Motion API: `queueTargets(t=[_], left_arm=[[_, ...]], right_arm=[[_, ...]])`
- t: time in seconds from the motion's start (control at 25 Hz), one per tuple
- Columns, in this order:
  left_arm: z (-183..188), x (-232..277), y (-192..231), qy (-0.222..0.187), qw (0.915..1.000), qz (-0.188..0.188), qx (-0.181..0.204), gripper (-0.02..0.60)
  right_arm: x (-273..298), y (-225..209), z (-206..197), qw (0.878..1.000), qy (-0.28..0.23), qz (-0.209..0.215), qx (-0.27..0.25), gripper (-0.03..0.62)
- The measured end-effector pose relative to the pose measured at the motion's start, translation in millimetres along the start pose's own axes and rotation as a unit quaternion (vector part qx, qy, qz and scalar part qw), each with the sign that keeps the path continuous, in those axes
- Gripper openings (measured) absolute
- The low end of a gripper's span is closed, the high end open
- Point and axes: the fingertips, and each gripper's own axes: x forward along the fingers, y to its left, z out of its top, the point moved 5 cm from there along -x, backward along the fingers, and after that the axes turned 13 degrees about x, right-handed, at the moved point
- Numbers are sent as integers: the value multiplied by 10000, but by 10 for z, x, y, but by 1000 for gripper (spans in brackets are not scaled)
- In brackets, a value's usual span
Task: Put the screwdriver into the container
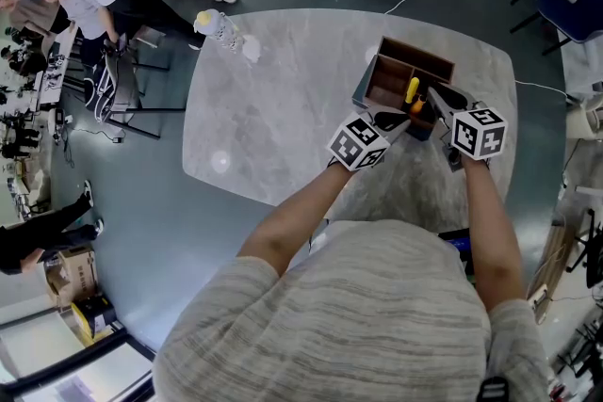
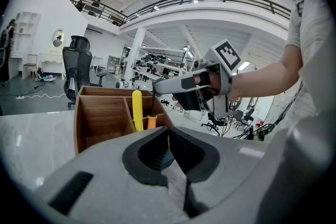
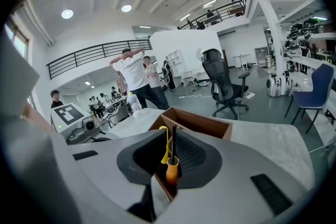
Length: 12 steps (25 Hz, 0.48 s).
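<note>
Our right tool (image 3: 171, 140) is clamped on the black shaft of the orange-handled screwdriver (image 3: 171, 170). The screwdriver stands upright, handle down, in the near part of the open brown wooden divided container (image 1: 416, 58), which sits on the grey marbled desk (image 1: 273, 118). A yellow rod-shaped handle (image 2: 137, 110) stands just beside it in the box. Our left tool (image 2: 168, 134) has its jaws together on nothing, close to the container's near side.

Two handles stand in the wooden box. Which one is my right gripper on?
The orange-handled screwdriver, the shorter one: the right gripper pinches its dark shaft above the handle. The taller yellow handle beside it stands untouched.
</note>
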Motion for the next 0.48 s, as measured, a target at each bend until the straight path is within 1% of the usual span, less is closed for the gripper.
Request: queueTargets(t=[0.48], left_arm=[[62,37,-68,-32,10000,-58,57,23]], right_arm=[[-205,-83,-70,9995,-36,-131,274,15]])
